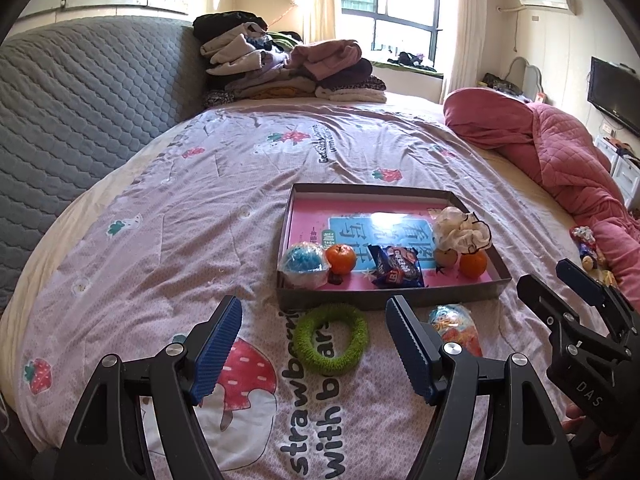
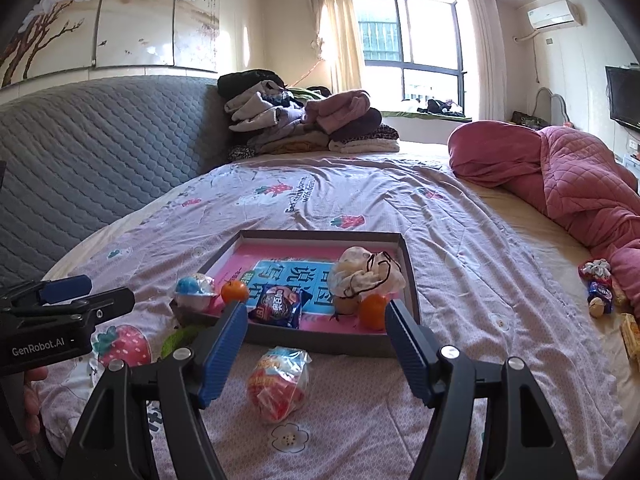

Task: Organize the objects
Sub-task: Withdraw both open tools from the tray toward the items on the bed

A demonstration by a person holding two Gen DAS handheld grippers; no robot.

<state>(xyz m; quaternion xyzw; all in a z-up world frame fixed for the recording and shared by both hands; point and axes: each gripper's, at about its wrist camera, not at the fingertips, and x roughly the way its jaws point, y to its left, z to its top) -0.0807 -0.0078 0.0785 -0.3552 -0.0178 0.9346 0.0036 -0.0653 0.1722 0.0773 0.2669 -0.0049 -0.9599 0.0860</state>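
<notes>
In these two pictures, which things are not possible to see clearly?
- Green ring: right wrist view, mostly hidden behind the right gripper's finger.
- Snack packet: left wrist view, partly covered by the left gripper's finger.
- Small items beside the pink quilt: too small to identify.
- Yellow package: cut off by the lens edge.

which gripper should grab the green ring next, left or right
Left. The green ring lies on the bedspread right between the open left gripper fingers, in front of the tray. The right gripper is lined up with the snack packet instead.
</notes>
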